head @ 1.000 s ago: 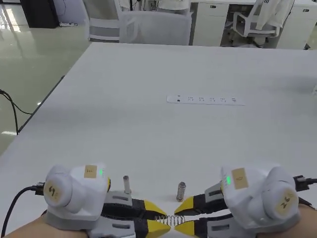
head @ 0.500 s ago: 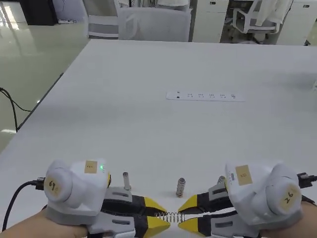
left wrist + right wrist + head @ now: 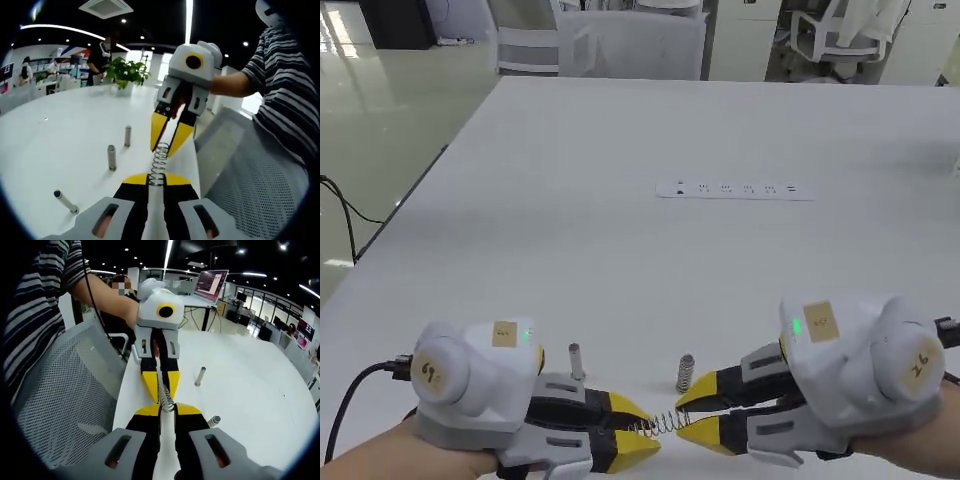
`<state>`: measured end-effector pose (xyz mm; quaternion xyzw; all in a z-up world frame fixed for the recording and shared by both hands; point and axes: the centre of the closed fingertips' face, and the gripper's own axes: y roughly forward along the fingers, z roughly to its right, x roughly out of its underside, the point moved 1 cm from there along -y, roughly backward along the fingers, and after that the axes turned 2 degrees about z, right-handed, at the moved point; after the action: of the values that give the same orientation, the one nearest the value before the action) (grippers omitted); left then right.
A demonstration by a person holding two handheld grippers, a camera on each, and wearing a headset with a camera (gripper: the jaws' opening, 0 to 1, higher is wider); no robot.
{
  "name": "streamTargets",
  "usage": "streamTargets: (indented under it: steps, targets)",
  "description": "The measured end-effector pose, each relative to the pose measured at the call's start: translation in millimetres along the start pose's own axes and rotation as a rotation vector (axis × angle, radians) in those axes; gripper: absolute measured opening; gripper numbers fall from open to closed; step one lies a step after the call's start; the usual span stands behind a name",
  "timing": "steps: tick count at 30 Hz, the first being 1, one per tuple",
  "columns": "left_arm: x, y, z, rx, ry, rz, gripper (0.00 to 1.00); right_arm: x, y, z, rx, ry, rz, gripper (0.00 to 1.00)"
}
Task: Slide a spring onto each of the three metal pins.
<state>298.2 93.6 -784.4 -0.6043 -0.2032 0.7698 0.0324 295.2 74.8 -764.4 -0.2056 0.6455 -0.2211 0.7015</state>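
Spring [image 3: 665, 424] handover, likely: left hand-held gripper [image 3: 652, 436] and right hand-held gripper [image 3: 680, 420] both clamp spring ends. Next: one releases, other threads bare pin [image 3: 575, 362] just beyond left hand-held gripper.

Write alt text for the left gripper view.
A coiled metal spring spans between the yellow-tipped jaws of the left gripper, at bottom, and the right gripper above. Left of them on the white table are two spring-covered metal pins and one bare metal pin.

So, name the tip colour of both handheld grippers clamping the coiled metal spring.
Yellow on the right gripper and left gripper; clearest in the left gripper view.
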Motion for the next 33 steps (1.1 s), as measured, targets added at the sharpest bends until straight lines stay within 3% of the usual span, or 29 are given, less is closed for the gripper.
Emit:
streamTargets:
  steps: [5, 15, 26, 33]
  targets:
    - [4.1, 3.1, 0.8, -0.005, 0.012, -0.019, 0.02, -8.1, 0.7, -2.2, -0.014, -0.026, 0.003, 0.07]
    - [3.7, 7.6, 1.6, -0.015, 0.048, -0.037, 0.02, -30.7, 7.6, -5.1, -0.017, -0.045, 0.06, 0.07]
    - [-0.4, 4.4, -1.9, -0.033, 0.056, -0.031, 0.03, -42.1, 16.3, -4.0, 0.034, -0.124, 0.093, 0.07]
    - [2.6, 4.7, 1.9, -0.026, 0.04, -0.036, 0.03, -42.5, 20.3, -7.3, 0.023, -0.132, 0.099, 0.07]
